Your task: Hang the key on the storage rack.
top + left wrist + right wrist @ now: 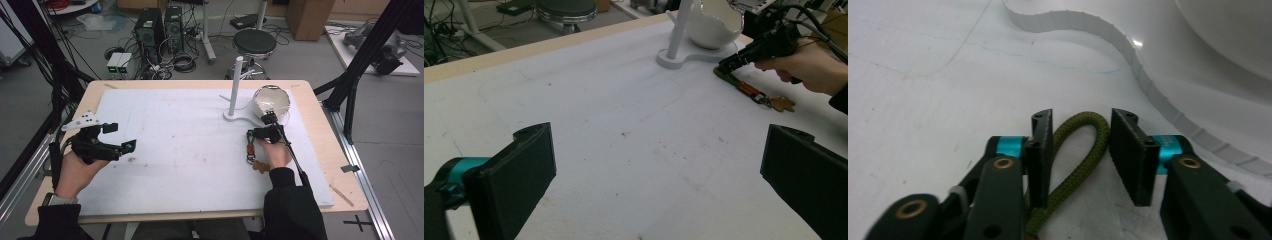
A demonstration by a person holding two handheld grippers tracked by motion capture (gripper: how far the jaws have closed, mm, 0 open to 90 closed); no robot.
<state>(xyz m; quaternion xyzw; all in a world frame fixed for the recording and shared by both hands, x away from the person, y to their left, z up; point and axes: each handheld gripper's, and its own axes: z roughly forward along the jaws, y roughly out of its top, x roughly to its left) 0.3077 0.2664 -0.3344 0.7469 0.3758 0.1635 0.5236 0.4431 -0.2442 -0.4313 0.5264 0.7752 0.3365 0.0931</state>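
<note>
Scene: a person works two hand-held grippers over a white mat (190,150) laid on the counter (325,130).
Object in hand: a keychain (251,150) with an olive cord loop (1083,145), a brown barrel section and a key (781,103); it lies flat on the mat, just in front of the stand's base.
Stand: a white stand (235,90) with an upright post on a flat base; a white bowl (271,102) sits on that base to the right of the post.
Right gripper (260,134): lowered onto the mat, its jaws set narrowly apart on either side of the cord loop. In the right gripper view one jaw is touching the cord, the other just beside it with a gap, so the loop is straddled but not yet pinched.
Left gripper (117,140): held well apart at the left of the mat, jaws wide and holding nothing.
Step in hand (judged): taking hold of the cord loop, probably to hang it on the post.
How to do it well: close squarely across both strands below the bend, so that the open eye of the loop stays free beyond the jaws; keep the jaw tips low against the mat until the pinch is firm.
Risk: a shallow pinch at the bend could let the cord slip out as the key's weight comes on.
</note>
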